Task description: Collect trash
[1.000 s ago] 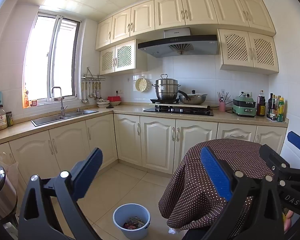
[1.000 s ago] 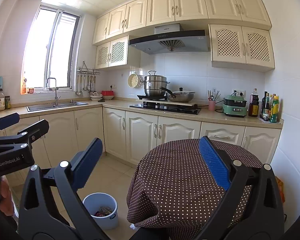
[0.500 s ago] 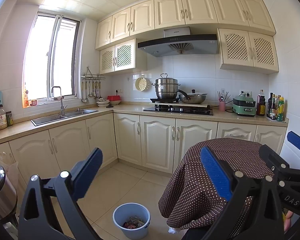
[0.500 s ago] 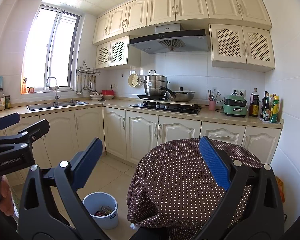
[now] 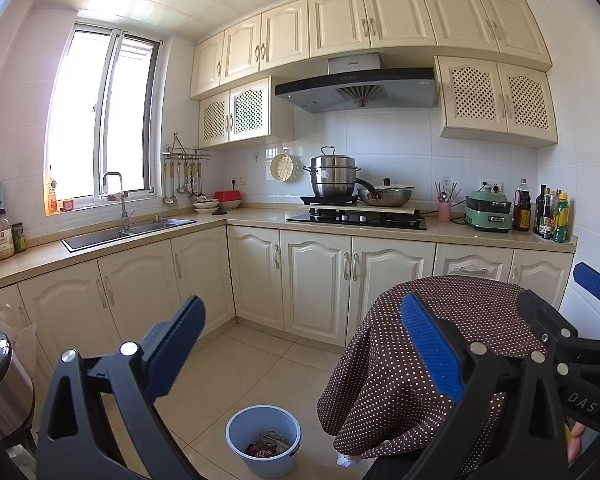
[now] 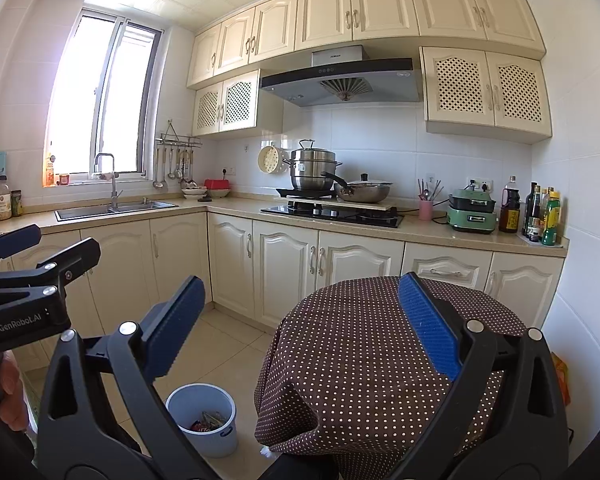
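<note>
Both grippers, left [image 5: 300,344] and right [image 6: 300,320], gape wide and empty above the brown dotted-cloth tabletop [image 6: 364,344], while crumpled wrappers [image 5: 266,447] lie inside the pale blue plastic bin [image 5: 236,432] on the tiled floor; fits either searching for more or collection finished

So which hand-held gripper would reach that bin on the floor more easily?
Probably the left hand-held gripper: the blue bin sits between its open fingers, while it lies off to the left of the right hand-held gripper.
</note>
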Tool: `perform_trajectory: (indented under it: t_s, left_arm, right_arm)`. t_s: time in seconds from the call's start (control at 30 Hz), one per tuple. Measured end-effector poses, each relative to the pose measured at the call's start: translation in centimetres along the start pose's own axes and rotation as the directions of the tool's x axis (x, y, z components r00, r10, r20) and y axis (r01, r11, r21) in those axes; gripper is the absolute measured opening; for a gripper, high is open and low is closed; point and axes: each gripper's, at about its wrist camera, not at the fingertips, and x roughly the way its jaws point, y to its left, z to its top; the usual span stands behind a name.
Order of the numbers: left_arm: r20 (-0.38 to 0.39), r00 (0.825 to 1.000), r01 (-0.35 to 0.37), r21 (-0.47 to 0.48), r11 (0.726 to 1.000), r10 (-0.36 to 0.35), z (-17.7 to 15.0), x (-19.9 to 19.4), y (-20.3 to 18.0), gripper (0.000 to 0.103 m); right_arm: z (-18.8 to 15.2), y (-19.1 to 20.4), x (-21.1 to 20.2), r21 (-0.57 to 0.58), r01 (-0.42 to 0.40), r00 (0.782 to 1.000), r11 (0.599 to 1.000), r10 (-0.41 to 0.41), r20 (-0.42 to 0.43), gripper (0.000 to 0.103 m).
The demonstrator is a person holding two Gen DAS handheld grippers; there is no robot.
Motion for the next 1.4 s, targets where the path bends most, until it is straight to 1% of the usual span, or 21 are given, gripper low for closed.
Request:
perform_trajectory:
  t_s: [0.63,1.4]
  left_arm:
    - [-0.003,1.000,0.003,0.003,1.000,-0.003,-0.2,0.2,-0.1,0.097]
    - [-0.022,1.000,0.011,0.010,1.000,-0.011,-1.3,0.5,0.6,0.097]
  right_arm:
    - [0.2,-0.4,0.3,-0.008,-0.010,1.000,1.000,0.010,-0.005,0.096]
    - [-0.1,-0.8,0.6,-0.009,-0.014,1.000,1.000,0.014,-0.021,0.096]
